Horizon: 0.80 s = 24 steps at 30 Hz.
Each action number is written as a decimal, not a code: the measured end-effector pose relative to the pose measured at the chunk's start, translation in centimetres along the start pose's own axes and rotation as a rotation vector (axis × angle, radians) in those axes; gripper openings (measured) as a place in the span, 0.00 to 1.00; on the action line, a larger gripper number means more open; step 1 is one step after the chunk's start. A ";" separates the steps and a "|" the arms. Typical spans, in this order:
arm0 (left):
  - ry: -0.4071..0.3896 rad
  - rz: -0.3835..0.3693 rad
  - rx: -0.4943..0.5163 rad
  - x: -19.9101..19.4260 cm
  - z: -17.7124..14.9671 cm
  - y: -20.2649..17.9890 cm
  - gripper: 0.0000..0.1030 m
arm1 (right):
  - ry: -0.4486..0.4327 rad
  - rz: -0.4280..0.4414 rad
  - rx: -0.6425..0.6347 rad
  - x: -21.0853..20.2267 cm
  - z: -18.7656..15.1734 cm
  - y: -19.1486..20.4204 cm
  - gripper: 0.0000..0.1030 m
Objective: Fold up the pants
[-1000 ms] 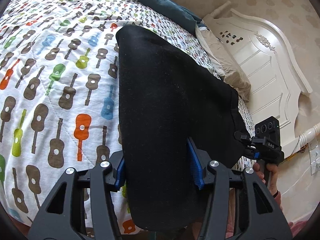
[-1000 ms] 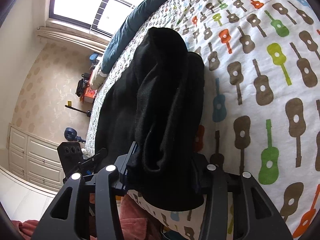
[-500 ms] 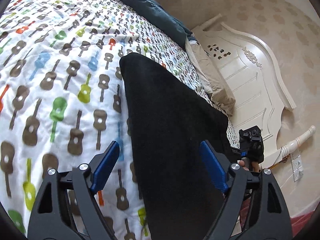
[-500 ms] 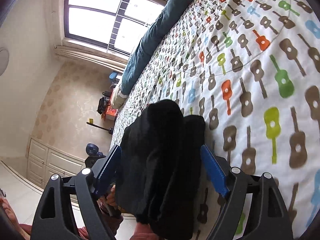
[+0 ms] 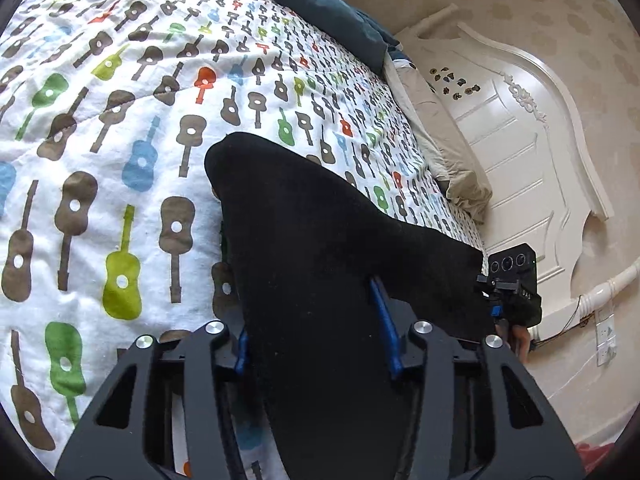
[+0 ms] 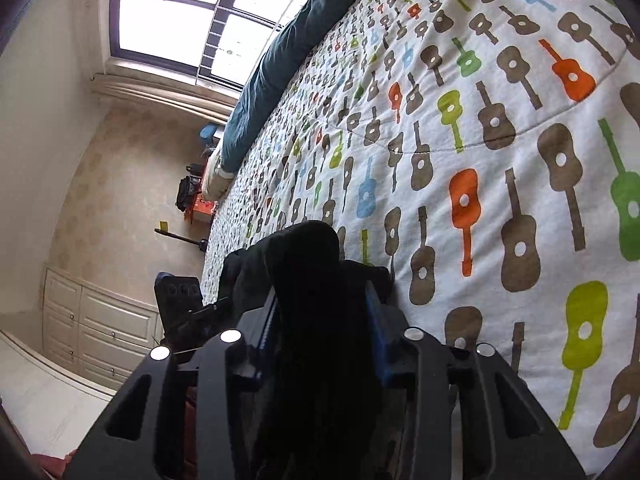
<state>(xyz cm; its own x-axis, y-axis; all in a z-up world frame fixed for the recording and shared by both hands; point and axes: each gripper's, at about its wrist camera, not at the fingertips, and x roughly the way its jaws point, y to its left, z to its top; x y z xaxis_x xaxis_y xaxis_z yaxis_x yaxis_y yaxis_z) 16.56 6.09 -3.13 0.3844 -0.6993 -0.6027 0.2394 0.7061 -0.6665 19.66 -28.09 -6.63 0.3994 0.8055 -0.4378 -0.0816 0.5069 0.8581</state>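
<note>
The black pants lie folded near the bed's near edge on the guitar-print quilt. My left gripper is shut on one end of the pants, cloth bunched between its blue pads. My right gripper is shut on the other end of the pants, which heap up between its fingers. In the left wrist view the right gripper's body shows at the far end of the pants. In the right wrist view the left gripper's body shows beyond the bed's edge.
A dark teal blanket and a beige pillow lie at the head of the bed by the white headboard. A window, white cabinets and floor clutter are beyond the bed.
Half a second ago both grippers stood open around the pants; now both have closed on the cloth. The pants sit lower and nearer the bed's edge.
</note>
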 end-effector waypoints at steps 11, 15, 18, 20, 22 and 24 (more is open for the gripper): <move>-0.072 0.065 0.064 -0.9 2.5 -1.3 0.31 | -0.094 -0.013 -0.084 -0.2 2.3 3.8 0.24; -0.097 0.097 0.068 -0.7 5.3 -0.9 0.31 | -0.112 0.003 -0.073 1.4 4.9 3.9 0.24; -0.108 0.119 0.080 -0.2 7.6 -0.5 0.31 | -0.134 0.003 -0.069 2.4 7.2 3.8 0.23; -0.104 0.141 0.079 0.4 9.2 0.0 0.31 | -0.150 0.016 -0.057 2.8 8.8 3.5 0.18; -0.092 0.167 0.075 1.0 10.5 0.6 0.31 | -0.147 0.008 -0.045 3.5 10.6 3.0 0.04; -0.062 0.174 0.051 1.9 11.4 1.6 0.31 | -0.134 0.029 -0.007 4.2 11.5 2.0 0.04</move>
<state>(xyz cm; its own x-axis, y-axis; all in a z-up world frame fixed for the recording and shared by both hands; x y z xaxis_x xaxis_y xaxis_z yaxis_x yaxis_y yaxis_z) 27.80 7.16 -0.34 0.4779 -0.5586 -0.6779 0.2087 0.8219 -0.5301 31.71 -27.30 -3.68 0.5150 0.7718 -0.3729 -0.1012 0.4867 0.8677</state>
